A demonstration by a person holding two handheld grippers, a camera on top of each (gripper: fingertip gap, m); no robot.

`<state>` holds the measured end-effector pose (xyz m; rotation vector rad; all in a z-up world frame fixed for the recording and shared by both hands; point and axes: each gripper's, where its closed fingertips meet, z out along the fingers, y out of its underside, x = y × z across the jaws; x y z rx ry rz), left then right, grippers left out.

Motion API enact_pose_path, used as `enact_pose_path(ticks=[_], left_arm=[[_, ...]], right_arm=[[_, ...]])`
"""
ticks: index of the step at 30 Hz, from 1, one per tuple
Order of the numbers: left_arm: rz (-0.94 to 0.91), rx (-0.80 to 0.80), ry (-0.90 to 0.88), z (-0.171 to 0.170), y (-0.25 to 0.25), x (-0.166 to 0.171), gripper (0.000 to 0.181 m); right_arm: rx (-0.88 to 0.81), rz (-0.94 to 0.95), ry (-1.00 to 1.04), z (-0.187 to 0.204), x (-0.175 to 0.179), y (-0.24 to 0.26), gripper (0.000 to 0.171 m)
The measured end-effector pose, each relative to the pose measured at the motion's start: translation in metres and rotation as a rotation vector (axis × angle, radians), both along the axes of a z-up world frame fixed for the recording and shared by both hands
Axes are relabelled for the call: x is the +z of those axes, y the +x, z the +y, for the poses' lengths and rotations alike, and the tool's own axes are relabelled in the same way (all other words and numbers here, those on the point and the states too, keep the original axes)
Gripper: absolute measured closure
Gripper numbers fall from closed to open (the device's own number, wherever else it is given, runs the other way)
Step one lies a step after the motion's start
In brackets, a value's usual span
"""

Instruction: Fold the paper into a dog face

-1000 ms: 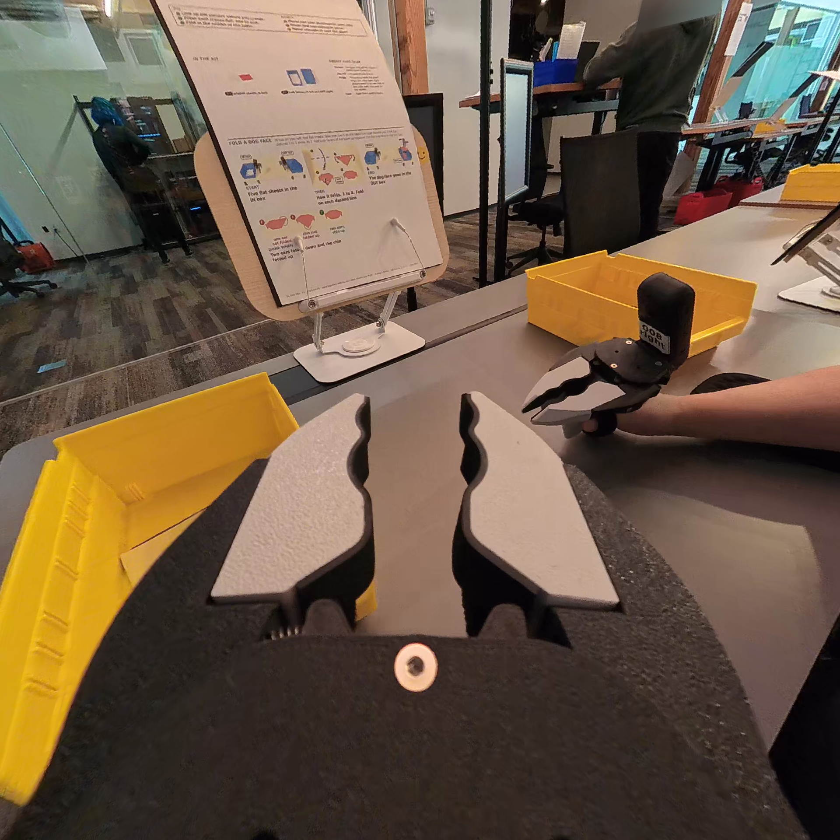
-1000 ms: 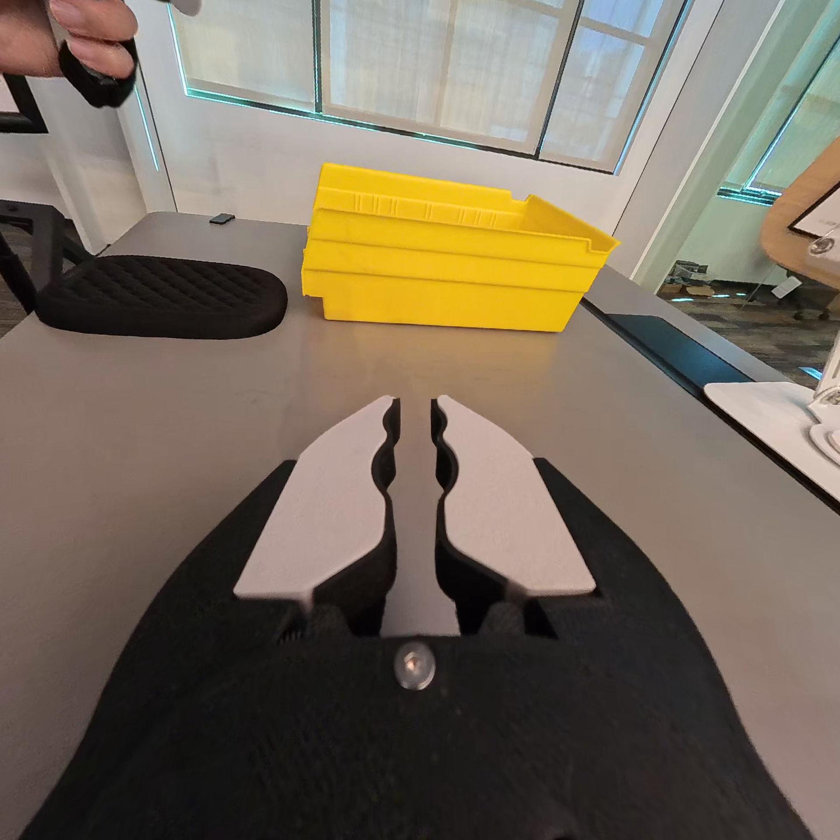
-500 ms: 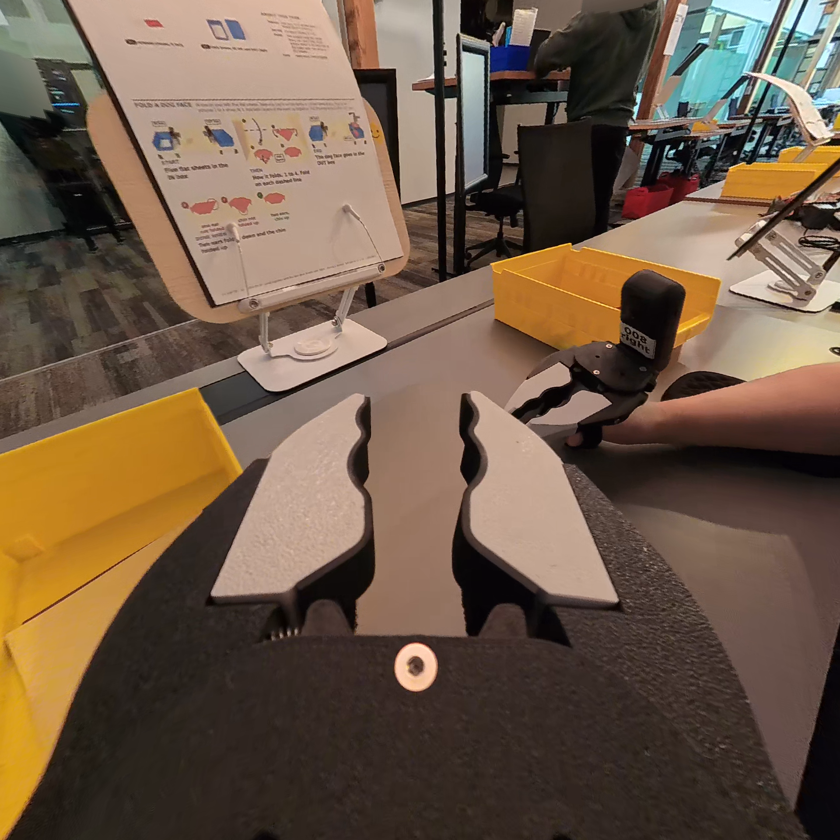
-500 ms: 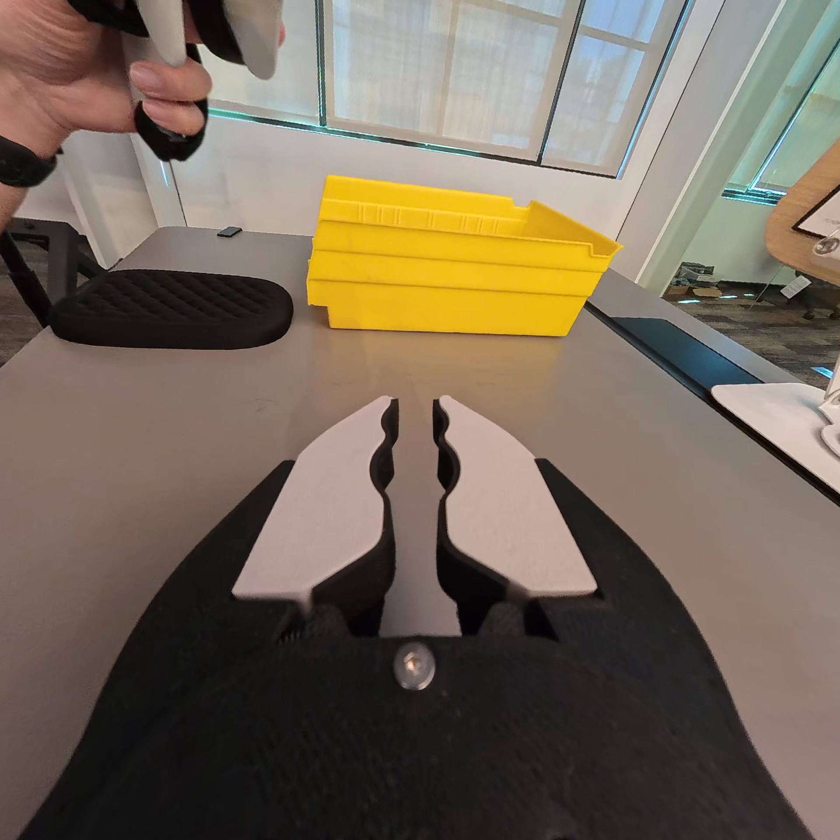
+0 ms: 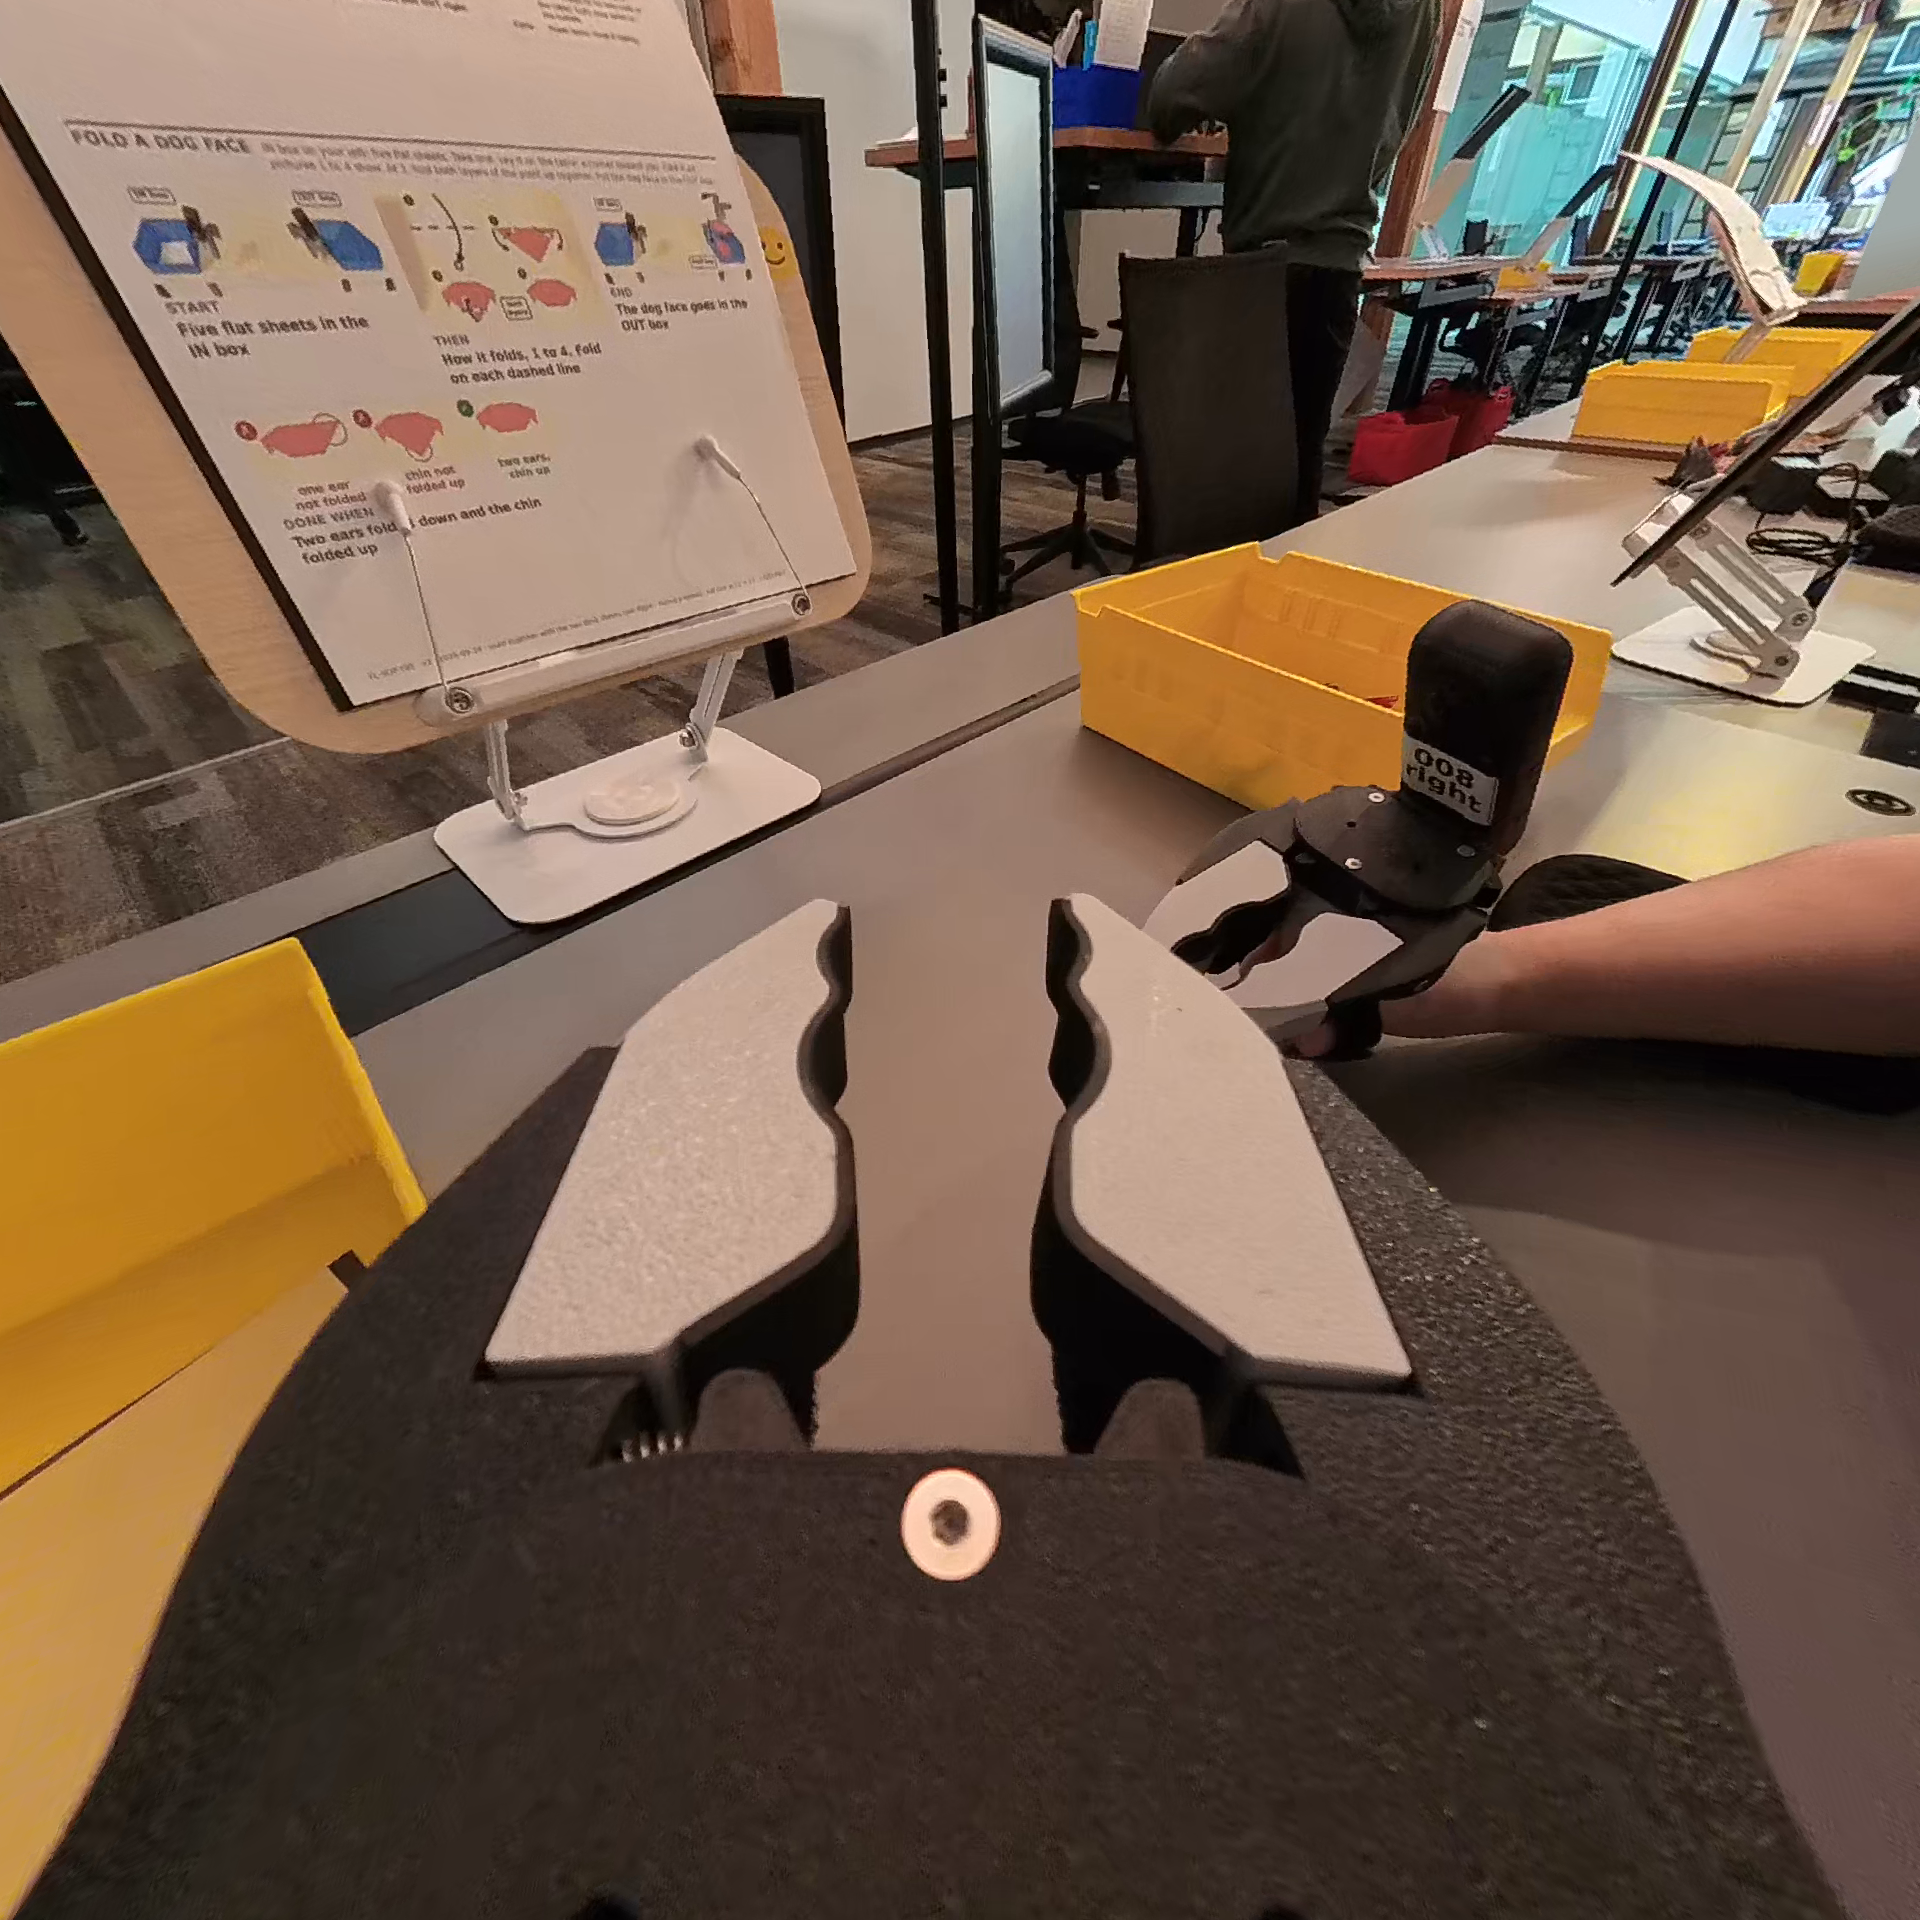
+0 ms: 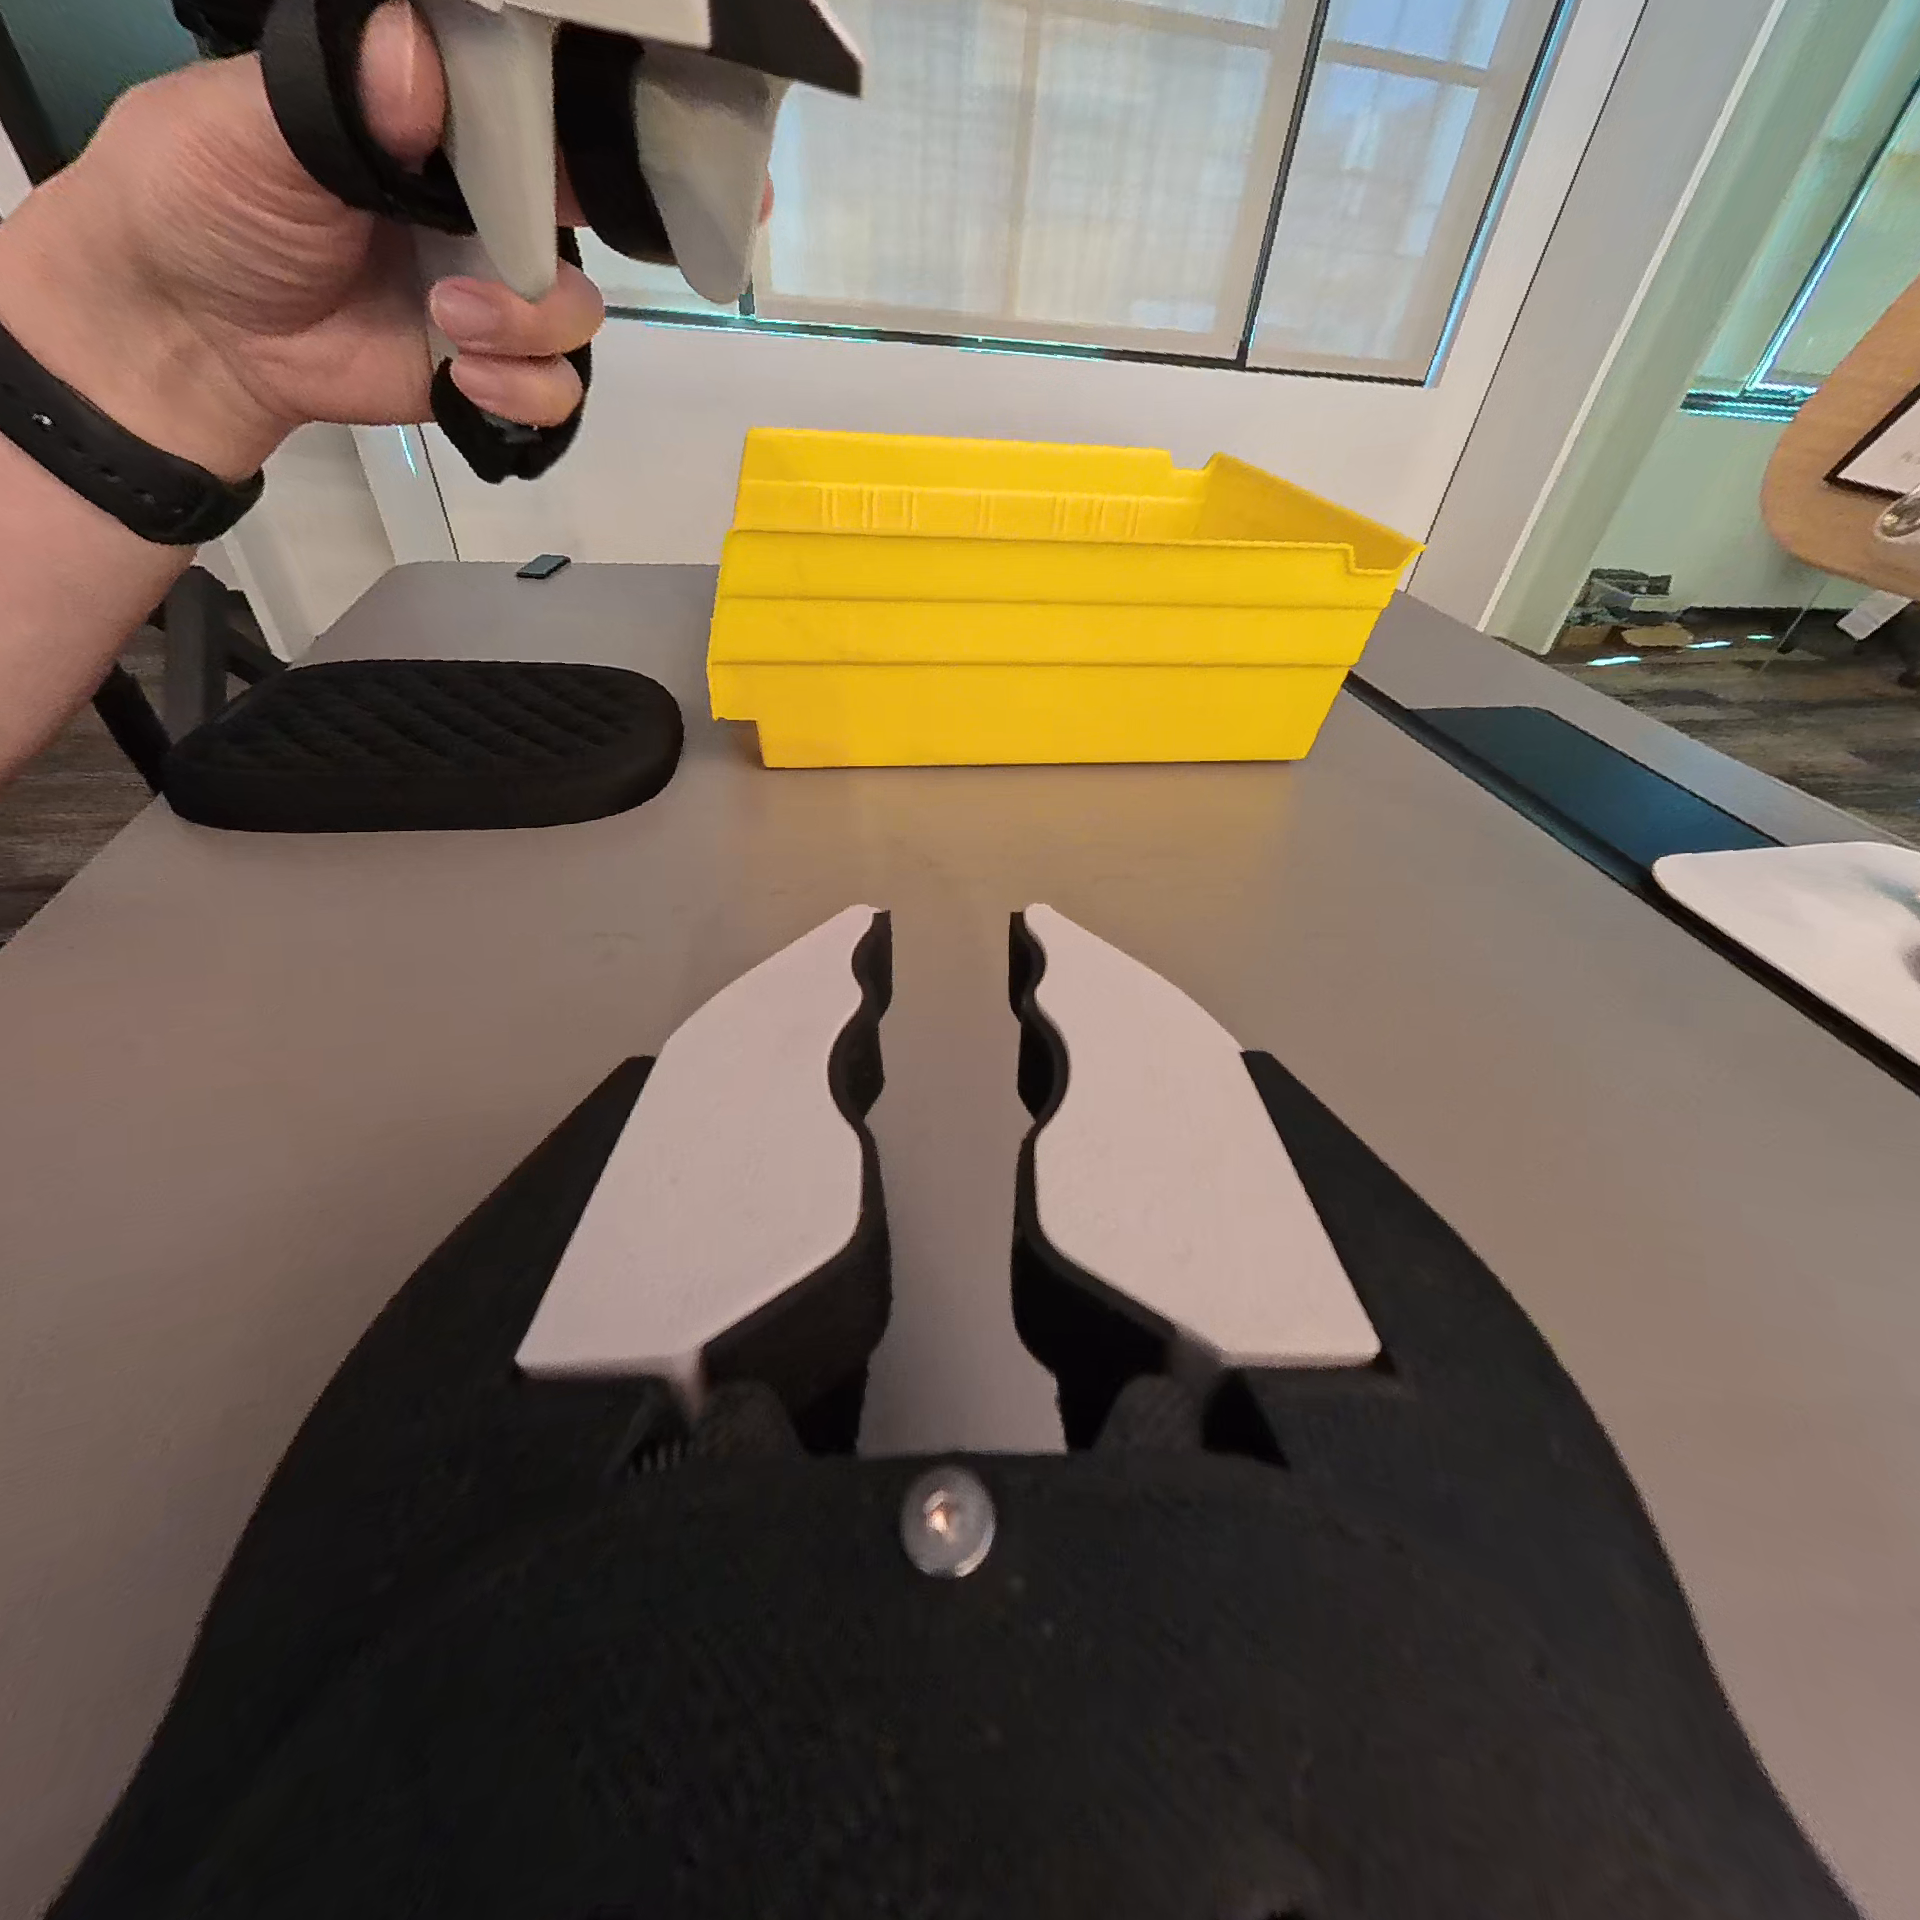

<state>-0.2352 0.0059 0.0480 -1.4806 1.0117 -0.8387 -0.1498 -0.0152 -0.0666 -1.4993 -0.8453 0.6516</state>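
- Left wrist view: paper (image 5: 73, 1621), a tan sheet, lies flat in the left bin (image 5: 177, 1153) at the lower-left edge; only part shows, the rest hidden by the gripper body. No fold visible on it.
- Left gripper (image 5: 945, 914): jaws apart at a moderate gap, nothing between them; bare table (image 5: 1610, 1351) seen through the gap. Held above the table, partly over the left bin.
- Right gripper (image 5: 1221, 935): low over the table, just beside the left gripper's right finger tip. Right hand (image 5: 1455, 987) grips it from below; forearm runs off the right edge. Black handle w/ a white label stands up from its body.
- Right wrist view: right gripper (image 6: 948, 920) jaws apart at a narrower gap, empty; grey table (image 6: 312, 1039) beneath.
- Left gripper (image 6: 634, 249), top left in this view: fingers point down, apart, empty. Left hand (image 6: 229, 270) holds it through black finger loops; black band on the wrist.
- Right bin (image 6: 1039, 644): yellow, on the table ahead of the right gripper, well apart from it. Same bin (image 5: 1247, 665) in left wrist view; contents mostly hidden, cannot tell.
- Black pad (image 6: 416, 743): quilted, just left of the right bin.
- Instruction sheet (image 5: 416, 343) on a wooden board w/ white stand (image 5: 623, 821), at the table's far edge, tilted back.
- Bkgd: a person (image 5: 1299, 156) stands at a desk, back to the camera.
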Motion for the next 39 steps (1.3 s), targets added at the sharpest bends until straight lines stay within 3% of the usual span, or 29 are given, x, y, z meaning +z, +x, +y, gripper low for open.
enact_pose_path(ticks=[27,30,34,39], left_arm=[[0.048,0.034,-0.004,0.004,-0.012,-0.006,0.146],[0.17,0.081,0.014,0.021,-0.034,-0.008,0.146],[0.495,0.2,0.037,0.072,-0.096,-0.015,0.145],[0.706,0.174,-0.1,0.112,-0.155,-0.04,0.145]], right_arm=[[-0.002,0.004,-0.035,0.0,-0.003,0.002,0.144],[-0.01,0.019,-0.032,-0.001,0.001,0.005,0.143],[-0.035,-0.002,-0.029,0.003,-0.003,0.01,0.141],[-0.063,-0.045,-0.03,0.009,-0.011,0.01,0.139]])
